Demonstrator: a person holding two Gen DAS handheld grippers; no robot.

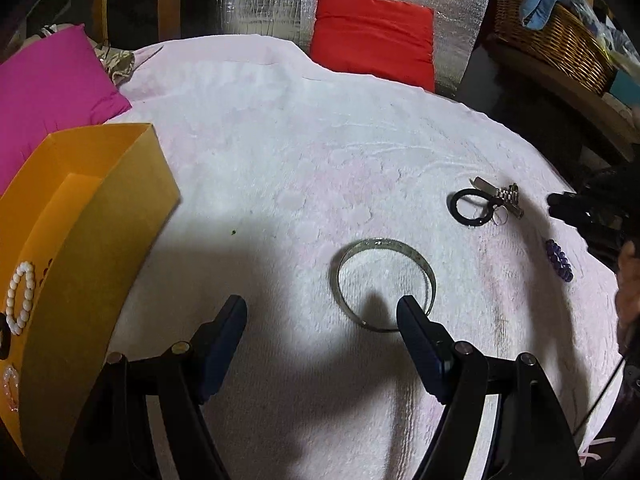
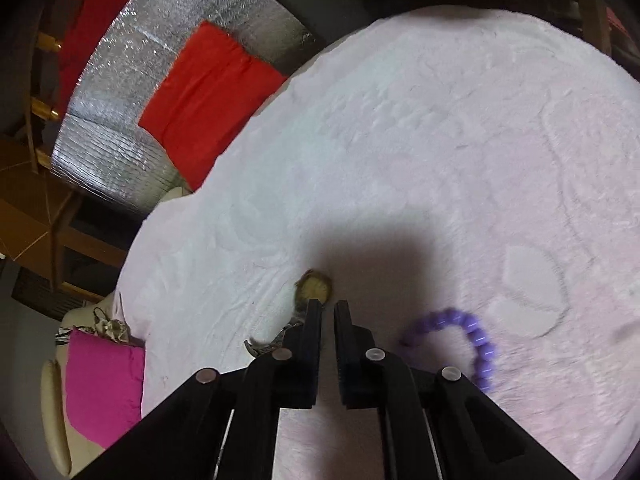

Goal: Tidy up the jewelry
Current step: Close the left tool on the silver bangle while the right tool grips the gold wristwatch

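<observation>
Black plastic arms with blue-padded fingers fill the bottom of the left wrist view: the left gripper (image 1: pixel 322 314) stands wide apart and holds nothing, its right finger tip over the near rim of a thin silver metal bangle (image 1: pixel 384 284) that lies flat on the fluffy white towel (image 1: pixel 280 168). My reading is that the bangle is the piece in hand; the next move would call for both pads to straddle one stretch of that narrow, hard rim, which may slip or tip.

Further right, the right gripper (image 2: pixel 327 306) has its fingers drawn together, a slim gap showing; a gold-faced wristwatch with a metal link band (image 2: pixel 314 286) lies just at its left finger. Whether the band is pinched I cannot tell. Beside it, a blurred string of round purple beads (image 2: pixel 472 340) curves on the towel.

Beyond the bangle sit a black rubbery ring (image 1: pixel 472 208) and metal clips. Far left, an open yellow cardboard box (image 1: pixel 100 216) already holds a white bead bracelet (image 1: pixel 20 300).
</observation>
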